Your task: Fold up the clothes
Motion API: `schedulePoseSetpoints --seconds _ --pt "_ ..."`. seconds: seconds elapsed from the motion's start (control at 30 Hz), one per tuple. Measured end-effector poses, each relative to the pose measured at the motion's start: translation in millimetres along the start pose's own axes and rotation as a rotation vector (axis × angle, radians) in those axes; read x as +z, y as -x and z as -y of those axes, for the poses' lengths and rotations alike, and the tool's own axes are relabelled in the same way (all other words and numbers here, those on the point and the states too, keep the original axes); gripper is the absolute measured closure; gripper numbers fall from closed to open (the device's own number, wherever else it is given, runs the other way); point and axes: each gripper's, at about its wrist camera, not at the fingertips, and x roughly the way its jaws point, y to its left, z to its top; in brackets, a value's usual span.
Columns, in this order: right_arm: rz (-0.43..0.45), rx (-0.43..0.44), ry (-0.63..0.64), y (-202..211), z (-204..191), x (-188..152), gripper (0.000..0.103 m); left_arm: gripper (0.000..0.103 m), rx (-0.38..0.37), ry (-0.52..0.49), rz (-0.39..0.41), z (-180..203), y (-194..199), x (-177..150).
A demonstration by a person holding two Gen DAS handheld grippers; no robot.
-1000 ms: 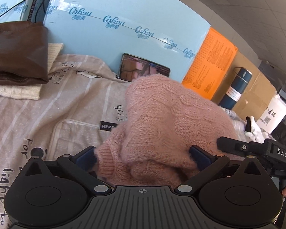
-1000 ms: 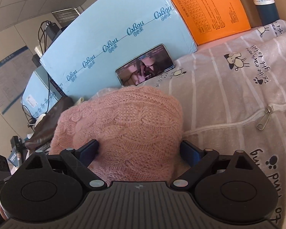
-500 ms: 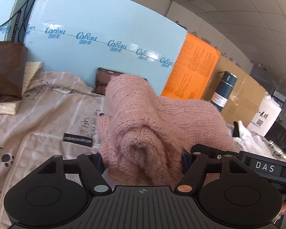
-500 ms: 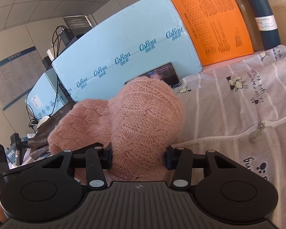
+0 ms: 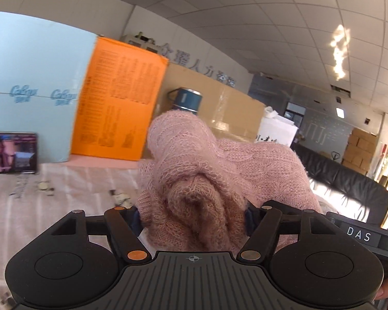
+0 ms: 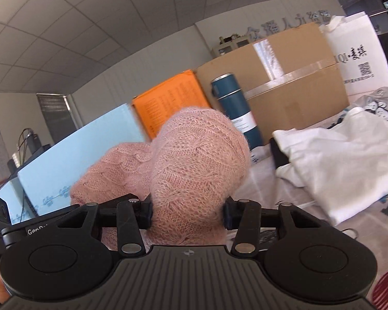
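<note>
A thick pink cable-knit sweater is bundled up and lifted off the bedding. In the left wrist view my left gripper is shut on one bunched end, the knit bulging between its blue pads. My right gripper is shut on the other end of the pink sweater, the wool squeezed between its pads. The right gripper's black body shows at the lower right of the left view, close alongside. The sweater hides most of what lies straight ahead.
Striped printed bedding covers the surface. A phone leans on a blue board; an orange board, a teal flask, a cardboard box and a white bag stand behind. White clothing lies at right.
Both grippers closed from open onto the pink sweater, lifted it off the bedding and swung right, so the flask, box and white clothing came into view.
</note>
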Motion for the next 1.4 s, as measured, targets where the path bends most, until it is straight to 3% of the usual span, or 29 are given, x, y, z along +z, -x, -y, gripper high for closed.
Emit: schedulePoseSetpoints --seconds 0.23,0.33,0.47,0.6,0.67,0.8,0.9,1.0,1.07,1.1,1.17,1.2,1.27,1.3,1.4 --pt "0.175 -0.235 0.003 11.3 53.1 27.4 0.060 0.034 -0.142 -0.018 0.034 51.5 -88.9 2.3" --pt "0.245 -0.335 -0.013 8.7 66.0 29.4 0.060 0.034 -0.169 -0.027 0.036 69.5 -118.9 1.1" --pt "0.275 -0.474 -0.074 1.3 83.6 26.3 0.060 0.034 -0.194 -0.016 -0.001 85.1 -151.9 0.7" --pt "0.237 -0.568 -0.113 -0.9 98.3 22.4 0.058 0.034 -0.163 -0.036 -0.051 92.8 -181.1 -4.7" --pt "0.205 -0.605 -0.131 -4.4 103.4 19.6 0.054 0.034 -0.103 -0.052 -0.087 92.6 -192.9 -9.2" --pt "0.143 -0.640 -0.121 -13.9 109.8 15.7 0.043 0.021 -0.006 -0.095 -0.184 88.3 -212.4 -19.9" --pt "0.098 -0.640 -0.139 -19.0 114.0 14.6 0.035 0.011 0.007 -0.060 -0.195 81.4 -210.0 -18.6" --pt "0.094 -0.632 -0.180 -15.1 118.3 13.4 0.023 0.005 0.016 -0.043 -0.190 75.9 -200.2 -12.1" --pt "0.122 -0.599 -0.210 -8.9 119.9 12.6 0.022 0.004 0.039 -0.066 -0.166 74.1 -189.4 -5.6" --pt "0.157 -0.569 -0.228 -3.1 119.6 11.8 0.022 0.003 0.046 -0.081 -0.157 73.0 -181.9 -2.6" --pt "0.345 -0.469 -0.258 21.0 112.5 9.2 0.019 0.003 0.050 -0.102 -0.132 69.6 -164.7 5.0" --pt "0.430 -0.461 -0.253 30.8 107.1 6.8 0.006 0.003 0.052 -0.107 -0.119 67.7 -155.4 8.9" --pt "0.567 -0.493 -0.233 45.3 96.0 2.2 0.000 0.003 0.053 -0.107 -0.101 63.8 -135.4 16.7" --pt "0.595 -0.510 -0.229 49.4 91.6 1.3 0.000 0.002 0.051 -0.109 -0.092 62.0 -125.4 20.6" --pt "0.524 -0.551 -0.256 52.5 74.5 -0.8 0.000 0.001 0.050 -0.145 -0.048 58.5 -94.4 26.6"
